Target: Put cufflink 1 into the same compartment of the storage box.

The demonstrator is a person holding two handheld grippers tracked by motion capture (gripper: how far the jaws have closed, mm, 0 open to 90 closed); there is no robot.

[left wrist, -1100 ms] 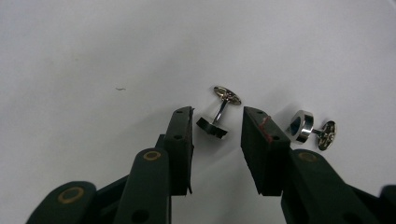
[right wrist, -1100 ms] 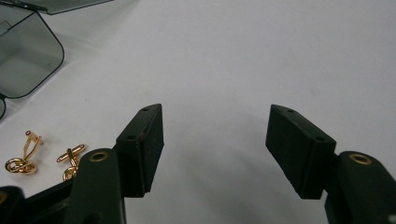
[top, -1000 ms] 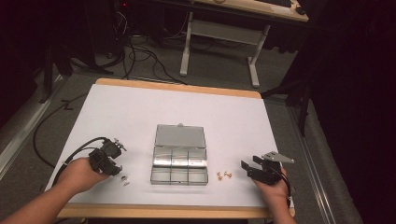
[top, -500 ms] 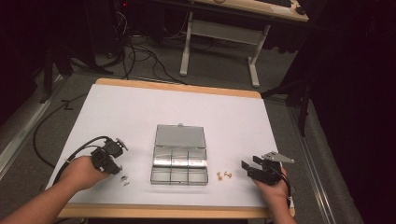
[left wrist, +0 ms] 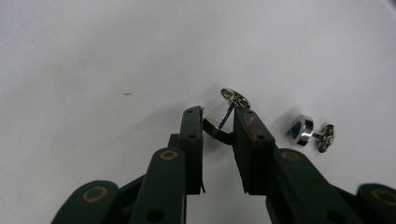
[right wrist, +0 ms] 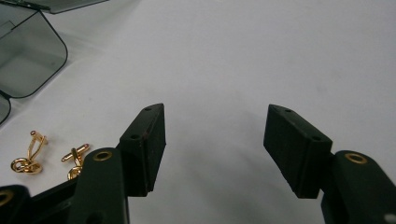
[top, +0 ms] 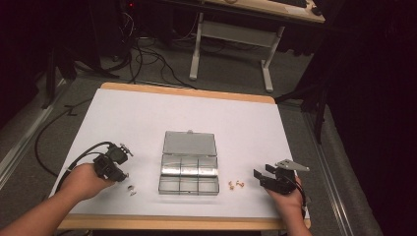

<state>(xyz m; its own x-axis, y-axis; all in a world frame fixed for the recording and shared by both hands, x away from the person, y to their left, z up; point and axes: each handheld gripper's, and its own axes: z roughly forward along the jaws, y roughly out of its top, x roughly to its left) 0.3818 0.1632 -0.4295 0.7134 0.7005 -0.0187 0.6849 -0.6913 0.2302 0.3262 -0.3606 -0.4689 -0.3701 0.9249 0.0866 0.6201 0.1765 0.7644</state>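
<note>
A silver cufflink with a black end stands tilted between the jaws of my left gripper. Those jaws have just been closing, and their pads now press on its black end. A second silver cufflink lies on the white table just to the right. From above, my left gripper sits left of the clear compartment box, with the loose silver cufflink by it. My right gripper rests open right of the box, and in its own view the gripper has nothing between its fingers. Two gold cufflinks lie to its left.
The box's lid lies open toward the far side, and a corner of the box is in the right gripper view. The gold cufflinks lie between box and right gripper. The white table top has a wooden rim; cables and a desk frame are beyond.
</note>
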